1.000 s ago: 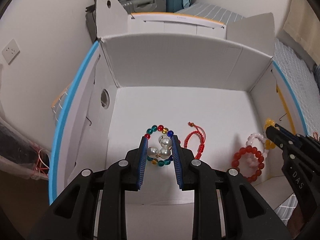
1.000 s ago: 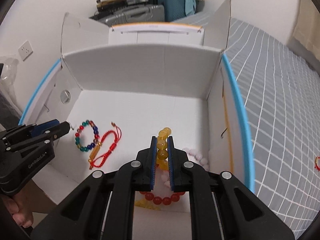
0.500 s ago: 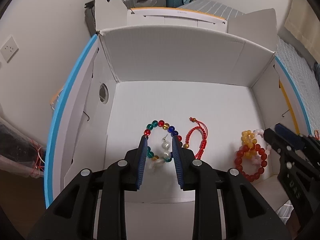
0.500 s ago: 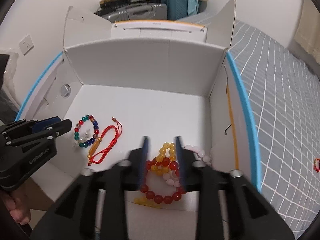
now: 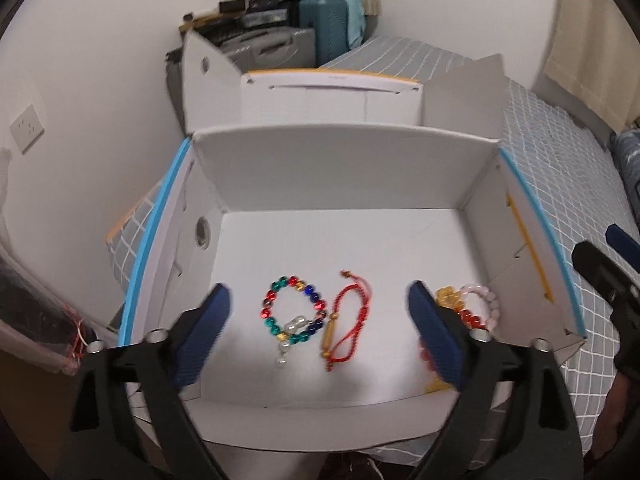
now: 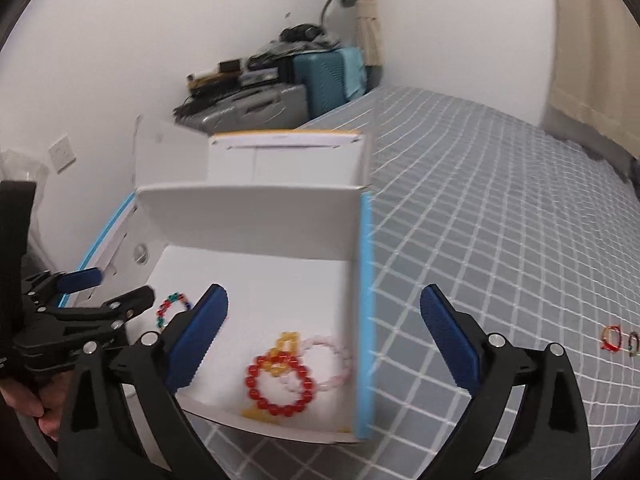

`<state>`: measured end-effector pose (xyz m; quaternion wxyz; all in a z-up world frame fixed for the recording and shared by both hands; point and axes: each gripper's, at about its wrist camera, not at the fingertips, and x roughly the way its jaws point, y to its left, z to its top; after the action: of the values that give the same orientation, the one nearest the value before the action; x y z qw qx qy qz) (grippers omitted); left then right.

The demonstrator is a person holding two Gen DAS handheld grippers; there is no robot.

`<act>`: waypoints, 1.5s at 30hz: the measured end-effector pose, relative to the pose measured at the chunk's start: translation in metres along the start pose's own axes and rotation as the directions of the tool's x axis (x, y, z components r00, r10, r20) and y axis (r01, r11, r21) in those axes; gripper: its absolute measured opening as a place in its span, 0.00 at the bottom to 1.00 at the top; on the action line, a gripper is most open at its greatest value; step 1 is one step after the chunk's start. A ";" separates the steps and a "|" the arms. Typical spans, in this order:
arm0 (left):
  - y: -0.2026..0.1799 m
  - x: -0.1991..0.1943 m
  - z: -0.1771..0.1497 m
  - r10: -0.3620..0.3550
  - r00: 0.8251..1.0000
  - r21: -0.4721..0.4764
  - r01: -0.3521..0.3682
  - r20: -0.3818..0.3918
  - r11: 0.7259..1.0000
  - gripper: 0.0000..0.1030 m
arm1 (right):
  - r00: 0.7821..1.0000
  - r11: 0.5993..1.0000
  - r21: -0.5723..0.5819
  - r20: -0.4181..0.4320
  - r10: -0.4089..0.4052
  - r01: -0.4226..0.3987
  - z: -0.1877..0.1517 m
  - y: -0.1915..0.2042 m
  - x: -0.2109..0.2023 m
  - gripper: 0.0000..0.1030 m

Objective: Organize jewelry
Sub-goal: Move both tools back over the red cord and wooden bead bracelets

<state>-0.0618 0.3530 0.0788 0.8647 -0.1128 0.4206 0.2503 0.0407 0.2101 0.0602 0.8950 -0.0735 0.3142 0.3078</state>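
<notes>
A white cardboard box (image 5: 344, 172) with blue edges lies open on the bed. On its floor lie a multicolour bead bracelet (image 5: 292, 312) with a pearl piece (image 5: 294, 326), a red cord bracelet (image 5: 350, 320), and a pile of red bead (image 6: 278, 380), yellow bead (image 6: 286, 344) and pink bead (image 6: 326, 360) bracelets. My left gripper (image 5: 320, 340) is wide open and empty above the box's near edge. My right gripper (image 6: 324, 344) is wide open and empty, over the box's right wall. Two small bracelets (image 6: 618, 338) lie on the bed at far right.
The box sits on a grey checked bedspread (image 6: 500, 220). Suitcases (image 6: 320, 76) and clutter stand against the far wall. A wall socket (image 5: 26, 128) is at left. The box's lid flaps (image 5: 208, 76) stand up behind it.
Both grippers opened wide and pulled back from the box. The pearl piece dropped onto the multicolour bracelet; the yellow bracelet dropped onto the red and pink ones. The right view swung right.
</notes>
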 end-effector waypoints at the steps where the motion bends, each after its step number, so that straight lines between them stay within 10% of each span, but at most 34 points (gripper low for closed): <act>1: -0.007 -0.002 0.001 -0.007 1.000 0.008 0.007 0.009 1.000 0.91 | 1.000 1.000 0.009 0.005 -0.012 0.012 0.001 -0.009 -0.003 0.91; 14: -0.132 -0.001 0.020 -0.147 0.989 0.147 0.143 0.018 0.979 0.94 | 0.975 0.971 0.112 0.039 -0.219 0.213 -0.015 -0.148 -0.050 0.93; 27: -0.353 -0.003 0.020 -0.385 0.922 0.329 0.373 -0.032 0.867 0.94 | 0.890 0.862 0.238 -0.022 -0.455 0.447 -0.049 -0.324 -0.102 0.93; 45: -0.549 0.096 -0.024 -0.379 0.918 0.446 0.390 -0.117 0.806 0.94 | 0.828 0.735 0.387 -0.193 -0.526 0.557 -0.122 -0.496 -0.071 0.93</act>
<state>0.2616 -0.0905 -0.0197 0.8944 0.0100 0.4456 -0.0382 0.2300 -0.2624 -0.0241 0.9275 0.0252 0.3701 -0.0452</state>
